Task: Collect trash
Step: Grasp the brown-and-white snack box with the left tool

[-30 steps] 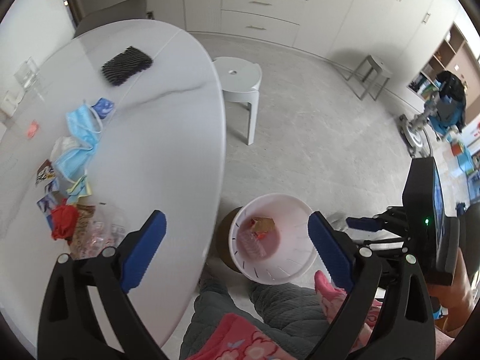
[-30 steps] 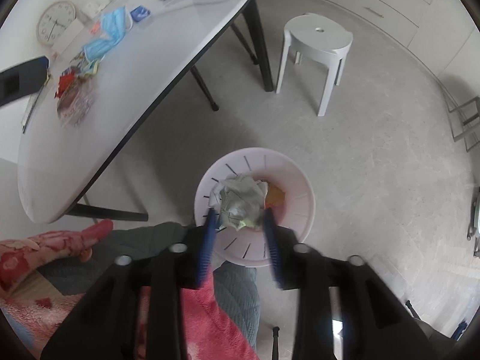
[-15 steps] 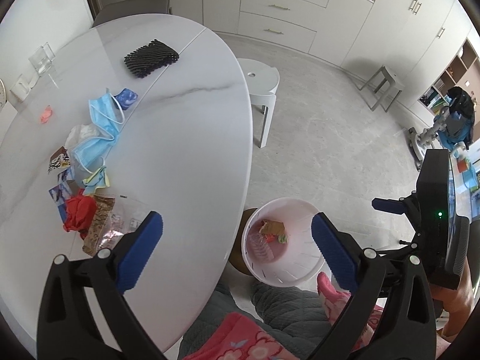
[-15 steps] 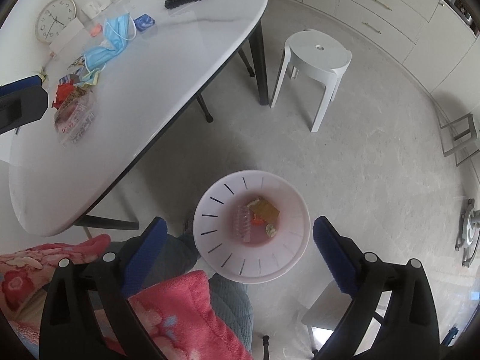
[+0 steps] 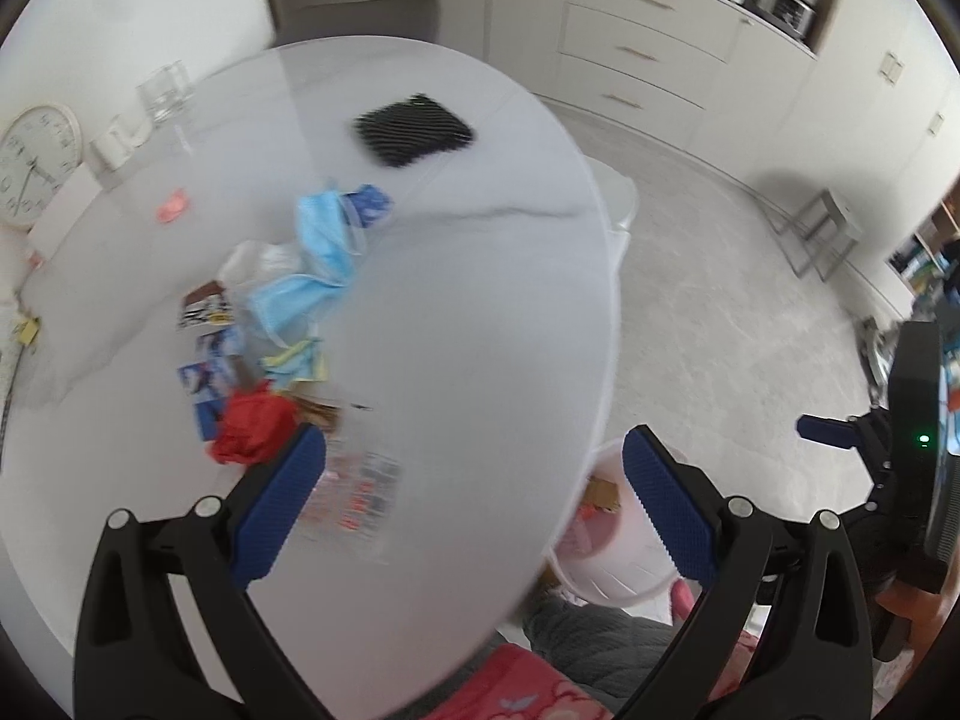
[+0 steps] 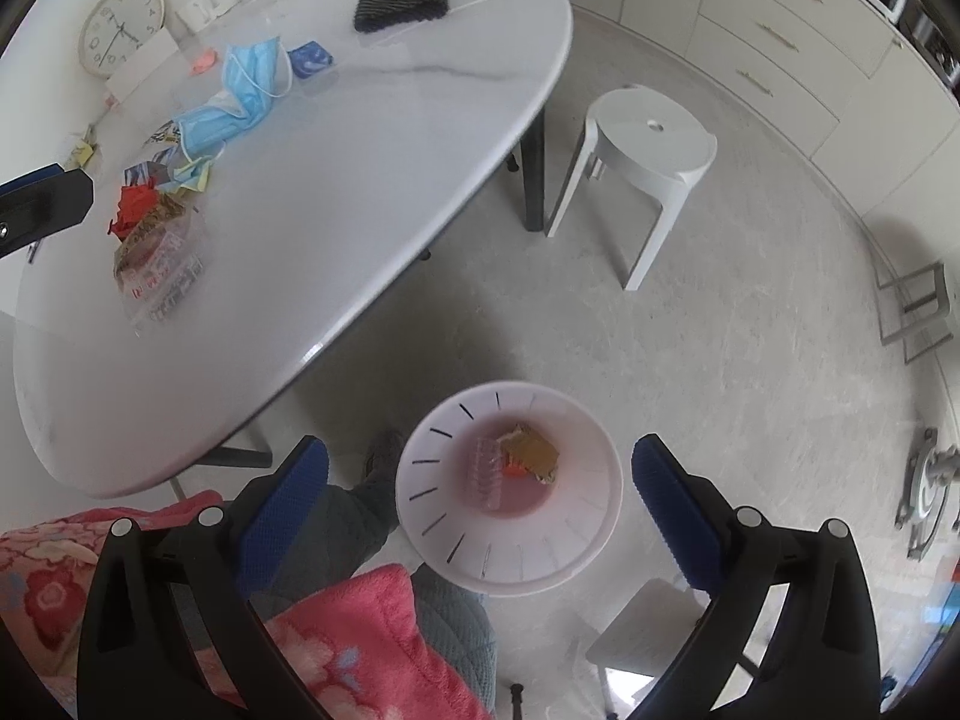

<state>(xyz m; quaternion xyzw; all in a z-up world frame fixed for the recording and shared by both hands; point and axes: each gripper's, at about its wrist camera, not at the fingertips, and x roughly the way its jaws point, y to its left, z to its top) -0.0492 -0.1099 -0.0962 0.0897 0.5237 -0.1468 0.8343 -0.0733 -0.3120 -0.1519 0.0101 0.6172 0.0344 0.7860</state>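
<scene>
A white-pink trash bin point(image 6: 510, 486) stands on the floor beside the table and holds several scraps; it also shows past the table edge in the left wrist view point(image 5: 606, 540). My right gripper point(image 6: 477, 501) is open and empty above the bin. My left gripper point(image 5: 474, 501) is open and empty above the white table point(image 5: 480, 312), just over a clear plastic wrapper point(image 5: 360, 492). Trash lies on the table: a red crumpled piece point(image 5: 249, 429), blue face masks point(image 5: 312, 264), paper scraps point(image 5: 210, 372) and a blue wrapper point(image 5: 369, 201).
A black pouch point(image 5: 414, 129), a glass point(image 5: 162, 93), a clock point(image 5: 33, 165) and a small pink item point(image 5: 174, 204) are at the table's far side. A white stool point(image 6: 648, 162) stands on the floor. My lap with pink fabric point(image 6: 336, 648) is below.
My right gripper opened and dropped the crumpled paper into the bin. My left gripper moved left from near the bin to over the table, close to the plastic wrapper.
</scene>
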